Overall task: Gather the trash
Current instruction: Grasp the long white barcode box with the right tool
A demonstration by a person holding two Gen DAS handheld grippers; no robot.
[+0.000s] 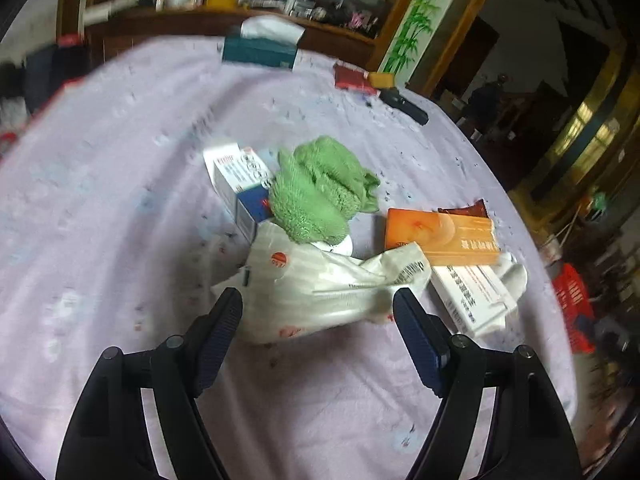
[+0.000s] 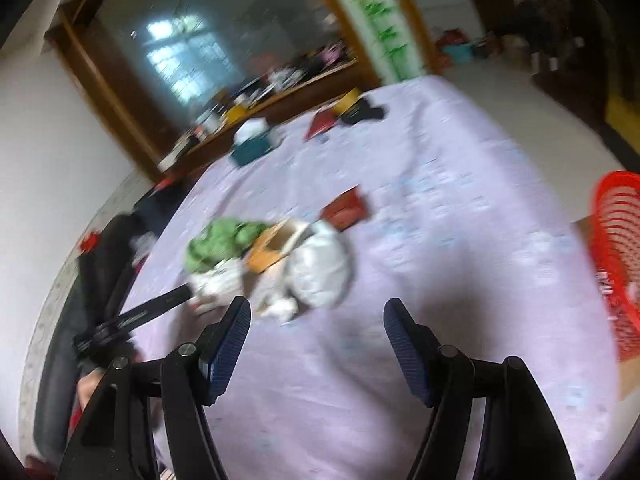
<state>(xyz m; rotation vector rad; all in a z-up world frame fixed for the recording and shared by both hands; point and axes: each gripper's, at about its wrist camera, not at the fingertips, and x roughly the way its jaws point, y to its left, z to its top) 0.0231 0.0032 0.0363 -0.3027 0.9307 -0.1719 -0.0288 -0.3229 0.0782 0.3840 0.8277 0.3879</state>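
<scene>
Left wrist view has the left gripper (image 1: 318,312) hanging over the lilac tablecloth (image 1: 120,184) with its jaws spread wide and nothing between the pads. Just ahead of the tips lies a crumpled white plastic bag (image 1: 320,284), part of a trash pile sitting roughly mid-table. On the bag's far end is a green cloth (image 1: 320,192), with a white and blue box (image 1: 240,184) touching it toward the left edge. An orange box (image 1: 444,236) and a white box (image 1: 472,296) lie on the side toward the right edge, the orange one overlapping the white one. Way back near the far edge there's a teal tissue box (image 1: 260,50), a red packet (image 1: 354,78) and something black (image 1: 402,105).

Right wrist view is pretty blurry. The right gripper (image 2: 316,316) is also gaping wide and empty, over bare cloth on the near side of the pile. A red basket (image 2: 618,256) sits off the table's right edge
</scene>
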